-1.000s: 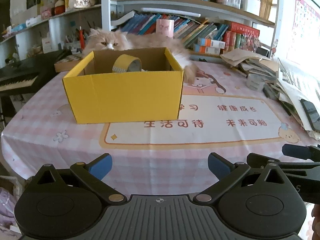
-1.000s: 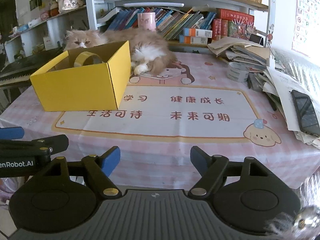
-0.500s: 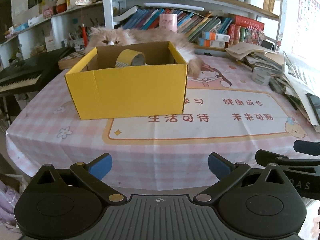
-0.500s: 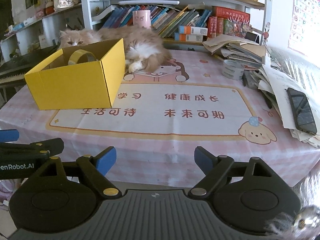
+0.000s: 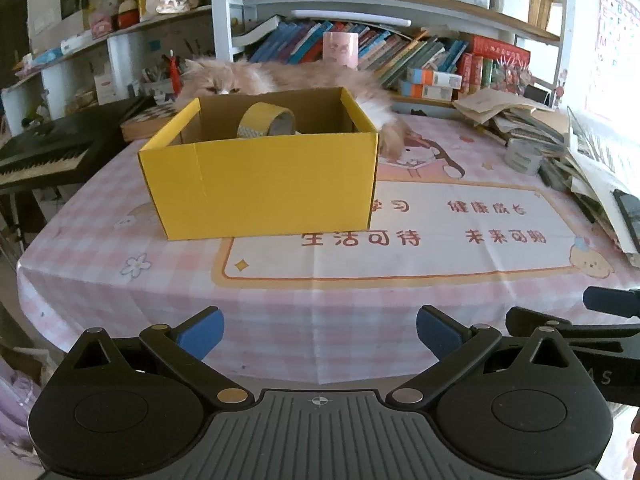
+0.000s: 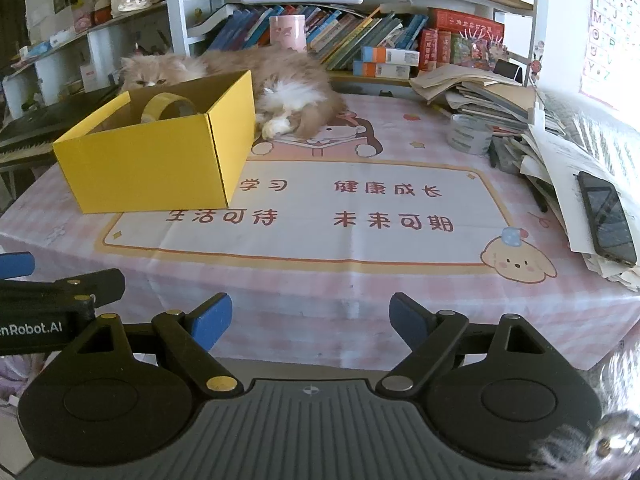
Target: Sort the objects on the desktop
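A yellow cardboard box [image 5: 264, 184] stands open on the pink checked tablecloth; it also shows in the right wrist view [image 6: 160, 160]. A roll of yellow tape [image 5: 267, 120] leans upright inside it, also seen in the right wrist view [image 6: 168, 107]. My left gripper [image 5: 319, 330] is open and empty, held back off the table's front edge. My right gripper [image 6: 311, 318] is open and empty, beside the left one, also off the front edge.
A fluffy cat [image 6: 280, 80] lies behind the box. A grey tape roll [image 6: 469, 134], a pile of papers [image 6: 560, 144] and a black phone [image 6: 606, 216] lie at the right. A keyboard [image 5: 44, 152] stands at the left; bookshelves stand behind.
Both grippers have drawn back and up from the table, so the box and table look farther off. Both stay open. The box and tape have not moved.
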{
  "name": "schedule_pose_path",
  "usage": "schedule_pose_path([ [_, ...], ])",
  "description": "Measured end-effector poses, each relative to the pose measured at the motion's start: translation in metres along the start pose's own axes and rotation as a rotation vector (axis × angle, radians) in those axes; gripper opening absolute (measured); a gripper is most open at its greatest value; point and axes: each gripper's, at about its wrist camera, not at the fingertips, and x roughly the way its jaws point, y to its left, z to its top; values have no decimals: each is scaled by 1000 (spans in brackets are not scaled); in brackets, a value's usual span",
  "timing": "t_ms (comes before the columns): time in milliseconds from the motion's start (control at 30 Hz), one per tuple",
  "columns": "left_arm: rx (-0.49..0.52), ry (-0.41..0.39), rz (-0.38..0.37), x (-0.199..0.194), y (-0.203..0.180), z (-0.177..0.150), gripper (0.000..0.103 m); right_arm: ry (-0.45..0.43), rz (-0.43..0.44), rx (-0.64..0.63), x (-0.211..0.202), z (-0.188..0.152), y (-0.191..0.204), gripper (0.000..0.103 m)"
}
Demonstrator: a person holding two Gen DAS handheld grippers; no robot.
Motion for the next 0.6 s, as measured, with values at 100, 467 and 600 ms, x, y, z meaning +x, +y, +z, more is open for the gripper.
schedule_pose_path([
  [100, -6, -4, -2, -1, 2, 0, 103, -4, -3, -3, -1, 0, 1, 85],
  [467, -33, 5, -3, -1, 6, -2, 103, 1, -8, -3, -5, 0, 0, 85],
  [600, -39, 12, -15, 0, 6, -2, 103, 8, -7, -1, -3, -1, 0, 85],
])
